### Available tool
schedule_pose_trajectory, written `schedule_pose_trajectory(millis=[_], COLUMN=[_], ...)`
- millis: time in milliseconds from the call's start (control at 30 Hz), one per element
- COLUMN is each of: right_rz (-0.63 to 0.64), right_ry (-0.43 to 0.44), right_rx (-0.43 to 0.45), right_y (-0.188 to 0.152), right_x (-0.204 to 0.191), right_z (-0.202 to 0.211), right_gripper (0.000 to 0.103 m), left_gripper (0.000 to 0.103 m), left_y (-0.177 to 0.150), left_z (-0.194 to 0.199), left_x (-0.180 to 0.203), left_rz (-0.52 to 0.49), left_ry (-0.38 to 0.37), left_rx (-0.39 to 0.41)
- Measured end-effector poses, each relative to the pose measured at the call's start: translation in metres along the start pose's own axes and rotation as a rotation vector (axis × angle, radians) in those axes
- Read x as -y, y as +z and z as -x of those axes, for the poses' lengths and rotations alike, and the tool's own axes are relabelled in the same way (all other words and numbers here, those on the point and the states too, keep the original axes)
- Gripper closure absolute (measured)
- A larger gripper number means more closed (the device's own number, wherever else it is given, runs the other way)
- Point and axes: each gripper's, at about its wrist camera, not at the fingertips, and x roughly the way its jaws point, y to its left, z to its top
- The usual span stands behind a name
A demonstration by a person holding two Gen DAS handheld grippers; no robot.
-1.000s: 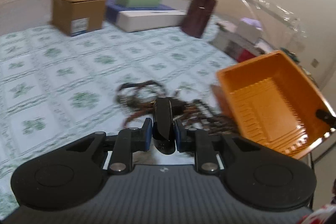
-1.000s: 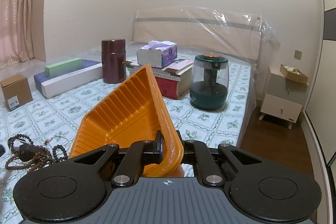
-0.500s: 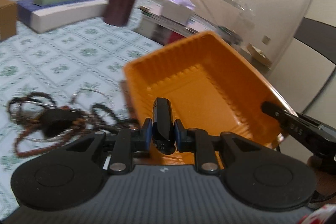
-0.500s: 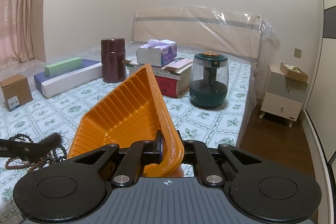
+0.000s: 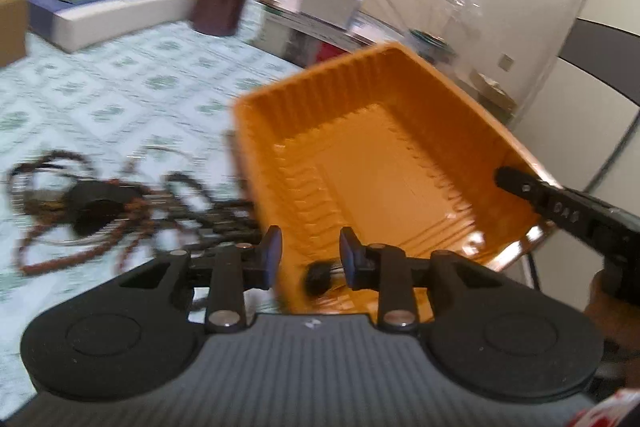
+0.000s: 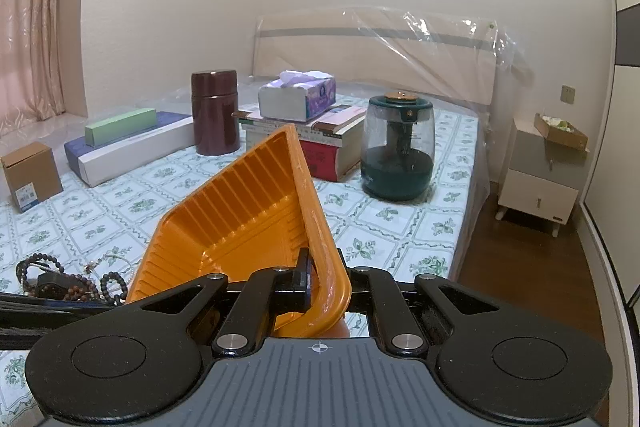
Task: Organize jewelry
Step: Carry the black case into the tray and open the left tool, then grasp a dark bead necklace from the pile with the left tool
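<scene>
My right gripper [image 6: 320,281] is shut on the near rim of the orange tray [image 6: 240,227] and holds it tilted above the bedspread. Over the tray's [image 5: 380,163] near-left corner, my left gripper [image 5: 310,253] has its jaws opening. A small black item [image 5: 318,277] shows blurred just below the pads, free of them, inside the tray. The right gripper's finger [image 5: 560,207] shows on the tray's right rim. A tangle of brown and black bead strings [image 5: 100,203] lies on the bedspread left of the tray, also seen as the bead pile [image 6: 68,283].
On the patterned bedspread stand a dark red canister [image 6: 216,115], a tissue box [image 6: 296,97] on stacked books, a green humidifier [image 6: 398,151], long flat boxes [image 6: 128,143] and a cardboard box [image 6: 30,175]. The bed's edge and a nightstand [image 6: 540,187] are at the right.
The left gripper swung right from the bead pile to over the tray with the black item between its pads. Its jaws have parted and the item has slipped down. The right gripper held still.
</scene>
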Motion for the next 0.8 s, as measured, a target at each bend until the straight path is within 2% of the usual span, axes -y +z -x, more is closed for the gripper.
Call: schedule_pose_trajectory(millis=[200,367,500,800], right_rz=[-0.006,-0.012,-0.013,-0.008], right_ry=[-0.001,-0.003,-0.002,-0.005], right_rx=[-0.001,-0.003,-0.002,-0.003], right_y=[-0.003,-0.004,-0.003,-0.002], right_x=[0.001,0.001,0.001,0.002], right_z=[0.001,0.002,0.002,0.003], right_gripper=[0.095,0.095,0.095,0.095], left_gripper=[0.074,0.074,0.074,0.074], left_y=[-0.015,-0.025,-0.029,-0.027], left_z=[0.036,0.049,0.048,0.012], left_x=[-0.044,-0.075,-0.086,-0.066], left_rz=[0.027,0.044,0.035,-0.065], left_ry=[0.183,0.290,0.317,0.244], left_rx=[0.033,0.029,0.027,-0.003])
